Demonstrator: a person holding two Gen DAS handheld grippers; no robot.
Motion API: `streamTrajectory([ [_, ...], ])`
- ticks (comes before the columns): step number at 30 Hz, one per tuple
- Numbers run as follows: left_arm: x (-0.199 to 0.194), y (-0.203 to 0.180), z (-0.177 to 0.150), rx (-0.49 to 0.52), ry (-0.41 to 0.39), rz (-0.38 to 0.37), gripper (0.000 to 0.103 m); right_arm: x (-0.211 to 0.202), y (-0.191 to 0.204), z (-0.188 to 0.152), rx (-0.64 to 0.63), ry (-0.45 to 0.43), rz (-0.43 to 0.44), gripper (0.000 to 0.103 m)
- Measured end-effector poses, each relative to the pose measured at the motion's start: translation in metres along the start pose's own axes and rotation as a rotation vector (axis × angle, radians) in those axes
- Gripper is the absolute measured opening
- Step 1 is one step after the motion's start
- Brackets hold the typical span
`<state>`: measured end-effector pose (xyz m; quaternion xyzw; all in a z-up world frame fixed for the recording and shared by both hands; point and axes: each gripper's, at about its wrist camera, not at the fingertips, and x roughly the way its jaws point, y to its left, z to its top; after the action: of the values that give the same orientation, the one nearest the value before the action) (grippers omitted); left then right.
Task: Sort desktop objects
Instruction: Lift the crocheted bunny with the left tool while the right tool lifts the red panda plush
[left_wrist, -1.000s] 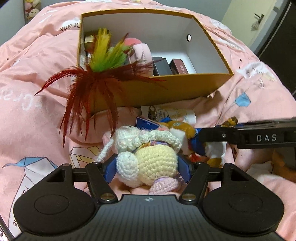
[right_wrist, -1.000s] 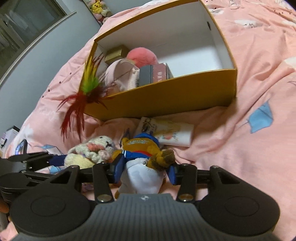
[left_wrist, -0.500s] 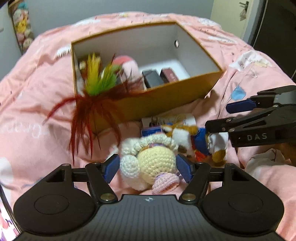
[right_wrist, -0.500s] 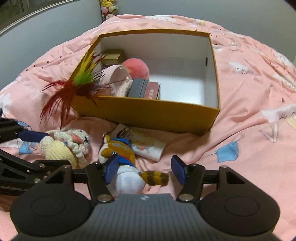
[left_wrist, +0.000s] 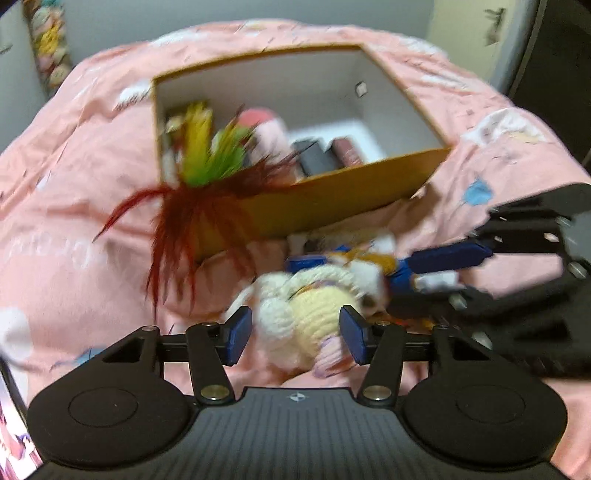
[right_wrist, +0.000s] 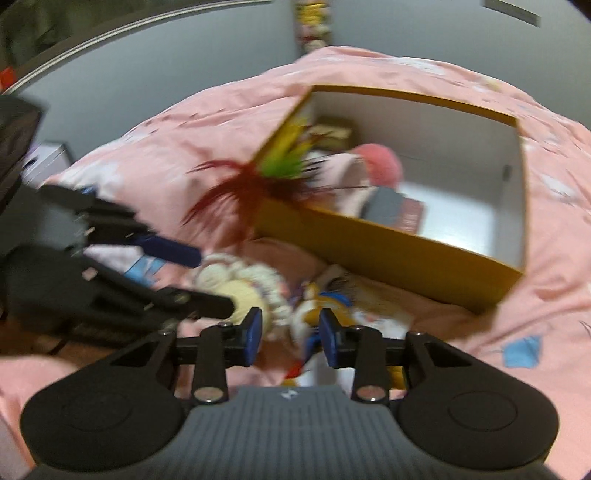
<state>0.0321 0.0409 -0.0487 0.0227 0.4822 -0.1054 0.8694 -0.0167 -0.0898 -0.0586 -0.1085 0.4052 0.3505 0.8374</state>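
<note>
Two sets of closing jaws: left gripper (left_wrist: 295, 334) around crocheted doll (left_wrist: 310, 314), right gripper (right_wrist: 290, 336) around duck plush (right_wrist: 314, 314).

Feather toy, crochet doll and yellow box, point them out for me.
Feather toy (left_wrist: 195, 206): left wrist view, on the red plumes.
Crochet doll (left_wrist: 314, 314): left wrist view, on its cream body.
Yellow box (right_wrist: 388, 243): right wrist view, on its near outer wall.

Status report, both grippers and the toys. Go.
Left gripper closing around crochet doll. Right gripper closing around duck plush. Box ahead, feathers overhanging rim.
</note>
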Motion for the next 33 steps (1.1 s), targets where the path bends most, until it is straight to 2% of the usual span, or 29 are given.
streamTrajectory([
  [3, 0.002, 0.008, -0.002, -0.032, 0.010, -0.036, 0.060, 0.009, 0.005, -0.003, -0.020, 0.034, 0.008, 0.037],
  [10, 0.003, 0.013, -0.002, -0.035, 0.033, -0.040, 0.060, 0.027, 0.000, -0.005, -0.021, 0.091, -0.061, 0.036],
  [14, 0.003, 0.012, -0.003, -0.013, 0.045, -0.024, 0.060, 0.030, -0.001, -0.005, -0.068, 0.102, -0.094, 0.036],
  [17, 0.003, 0.011, -0.002, -0.013, 0.048, -0.026, 0.060, 0.032, 0.002, -0.004, -0.135, 0.109, -0.154, 0.036],
  [23, 0.006, 0.018, 0.001, -0.086, 0.059, -0.062, 0.060, 0.041, -0.002, -0.004, -0.250, 0.153, -0.235, 0.045],
  [25, 0.005, 0.018, 0.004, -0.101, 0.049, -0.061, 0.060, 0.045, -0.005, -0.004, -0.279, 0.170, -0.258, 0.052],
  [27, 0.003, 0.017, 0.009, -0.114, 0.036, -0.066, 0.060, 0.048, -0.006, -0.003, -0.307, 0.184, -0.272, 0.053],
  [31, 0.007, 0.011, 0.023, -0.131, 0.043, -0.073, 0.063, 0.057, -0.008, 0.000, -0.357, 0.226, -0.282, 0.058],
  [33, 0.015, 0.004, 0.030, -0.109, 0.067, -0.071, 0.066, 0.065, -0.011, 0.001, -0.379, 0.251, -0.303, 0.060],
])
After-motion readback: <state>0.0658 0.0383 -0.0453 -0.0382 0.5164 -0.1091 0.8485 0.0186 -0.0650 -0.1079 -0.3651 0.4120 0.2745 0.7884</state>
